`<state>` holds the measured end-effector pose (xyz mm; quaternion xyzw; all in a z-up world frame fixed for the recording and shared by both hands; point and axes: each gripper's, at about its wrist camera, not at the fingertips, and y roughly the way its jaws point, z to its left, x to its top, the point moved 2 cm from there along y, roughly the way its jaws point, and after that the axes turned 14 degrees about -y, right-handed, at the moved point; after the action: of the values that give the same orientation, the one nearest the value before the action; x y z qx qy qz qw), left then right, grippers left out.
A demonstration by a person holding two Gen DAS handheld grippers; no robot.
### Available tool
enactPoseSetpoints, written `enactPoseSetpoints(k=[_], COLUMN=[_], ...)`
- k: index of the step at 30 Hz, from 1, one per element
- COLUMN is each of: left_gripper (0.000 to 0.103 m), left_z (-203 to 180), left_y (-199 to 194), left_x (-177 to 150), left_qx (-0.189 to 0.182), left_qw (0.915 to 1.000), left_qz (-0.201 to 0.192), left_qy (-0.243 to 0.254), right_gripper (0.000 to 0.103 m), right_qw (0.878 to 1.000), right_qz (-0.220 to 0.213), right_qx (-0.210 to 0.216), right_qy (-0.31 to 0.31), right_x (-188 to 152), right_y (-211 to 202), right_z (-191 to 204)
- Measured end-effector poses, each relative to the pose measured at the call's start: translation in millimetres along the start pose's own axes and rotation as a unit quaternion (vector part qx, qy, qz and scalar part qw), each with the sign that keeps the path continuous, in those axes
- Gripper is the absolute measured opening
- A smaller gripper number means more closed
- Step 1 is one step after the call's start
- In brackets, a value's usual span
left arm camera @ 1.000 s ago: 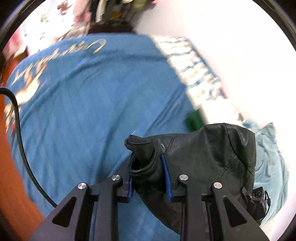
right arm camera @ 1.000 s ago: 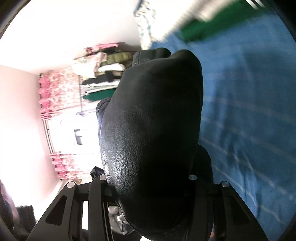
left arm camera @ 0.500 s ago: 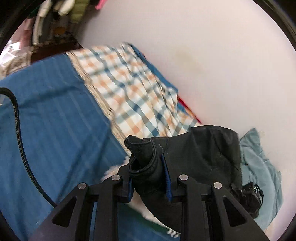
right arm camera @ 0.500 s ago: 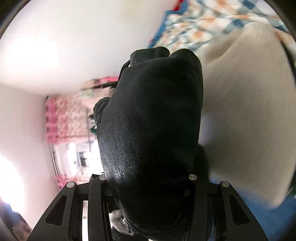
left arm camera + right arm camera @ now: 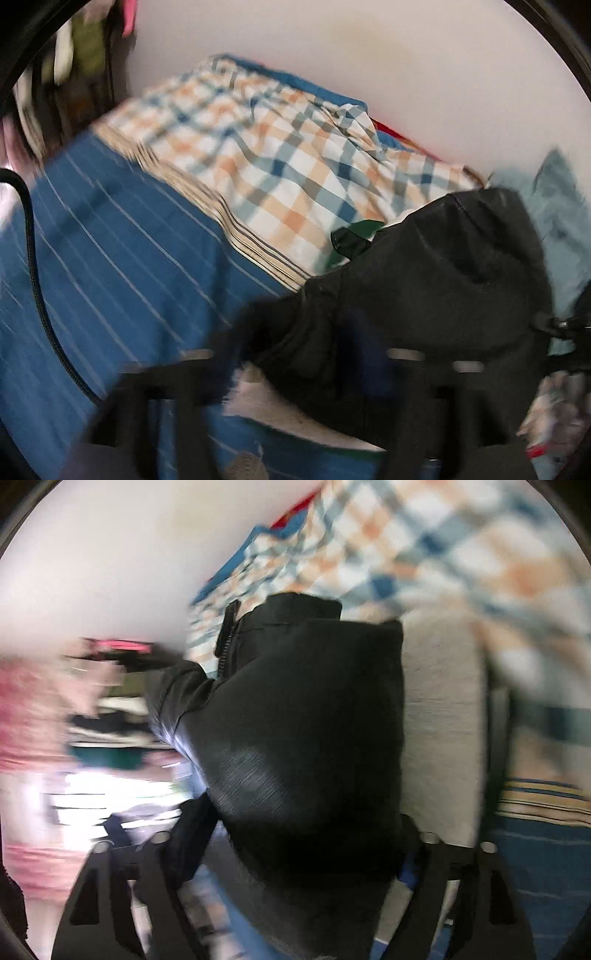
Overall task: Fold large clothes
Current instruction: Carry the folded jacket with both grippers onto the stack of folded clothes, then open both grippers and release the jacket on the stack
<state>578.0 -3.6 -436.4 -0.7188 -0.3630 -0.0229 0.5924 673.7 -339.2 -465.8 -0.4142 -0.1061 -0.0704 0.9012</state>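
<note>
1 blk jacket (image 5: 443,280) — 1 checked cloth (image 5: 280,147), 1 blue striped sheet (image 5: 122,258) — 2 grippers.

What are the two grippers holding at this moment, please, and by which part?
Both hold the black leather jacket. The left gripper pinches a bunched fold at its edge; the right gripper clamps a thick folded bundle, zipper showing above. Blur hides the exact part.

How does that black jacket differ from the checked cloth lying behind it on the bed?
The black jacket is plain, dark and slightly shiny like leather; the checked cloth is pale with orange and blue squares. The jacket is bunched up and held between both claws, left claw and right claw; the checked cloth lies spread and rumpled, untouched. The jacket shows a zipper; the cloth shows none. Both are soft fabric over the blue striped bedcover.
</note>
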Motion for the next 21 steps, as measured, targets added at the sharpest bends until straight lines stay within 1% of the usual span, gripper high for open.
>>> enactPoseSetpoints(k=[1, 2, 3, 4, 5, 6, 7, 8, 9, 12, 15, 18, 19, 21], left_gripper=[0.101, 0.101, 0.101, 0.101, 0.101, 0.101, 0.101, 0.101, 0.101, 0.101, 0.101, 0.101, 0.101, 0.101], left_z=[-3, -10, -12, -17, -21, -22, -25, -27, -28, -30, -25, -15, -11, -7], left_y=[-4, -12, -15, -22, -30, -37, -47, -58, -67, -102, -141, -187, -204, -239], left_x=[0, -2, -1, -3, -5, -6, -9, -13, -16, -29, -41, -51, -54, -62], left_qx=[0.008, 0.015, 0.021, 0.03, 0.039, 0.041, 0.04, 0.043, 0.044, 0.051, 0.043, 0.025, 0.024, 0.016], left_qw=[0.9998, 0.9991, 0.9985, 0.9973, 0.996, 0.9953, 0.9944, 0.9933, 0.9922, 0.9874, 0.9853, 0.9847, 0.984, 0.9822], left_qz=[-0.009, -0.018, -0.021, -0.026, -0.031, -0.034, -0.035, -0.037, -0.039, -0.045, -0.037, -0.032, -0.032, -0.035], left_qy=[0.016, 0.034, 0.046, 0.061, 0.075, 0.081, 0.092, 0.101, 0.11, 0.143, 0.161, 0.169, 0.173, 0.184], right_gripper=[0.093, 0.094, 0.095, 0.096, 0.096, 0.096, 0.096, 0.096, 0.096, 0.097, 0.097, 0.097, 0.097, 0.097], right_qw=[0.998, 0.993, 0.984, 0.97, 0.959, 0.943, 0.93, 0.914, 0.908, 0.895, 0.884, 0.88, 0.879, 0.874], right_qz=[-0.008, -0.011, -0.013, -0.017, -0.018, -0.017, -0.017, -0.017, -0.019, -0.035, -0.054, -0.071, -0.075, -0.086], right_qx=[-0.065, -0.11, -0.17, -0.233, -0.273, -0.319, -0.352, -0.391, -0.407, -0.44, -0.462, -0.469, -0.469, -0.476], right_qy=[-0.017, -0.031, -0.049, -0.069, -0.081, -0.094, -0.101, -0.104, -0.099, -0.071, -0.048, -0.036, -0.034, -0.036], right_x=[-8, -15, -25, -38, -47, -66, -74, -90, -96, -132, -160, -206, -215, -243], right_y=[-8, -13, -19, -26, -31, -40, -42, -47, -55, -82, -109, -150, -155, -179], right_z=[13, 22, 36, 51, 62, 73, 86, 100, 111, 135, 167, 217, 228, 265])
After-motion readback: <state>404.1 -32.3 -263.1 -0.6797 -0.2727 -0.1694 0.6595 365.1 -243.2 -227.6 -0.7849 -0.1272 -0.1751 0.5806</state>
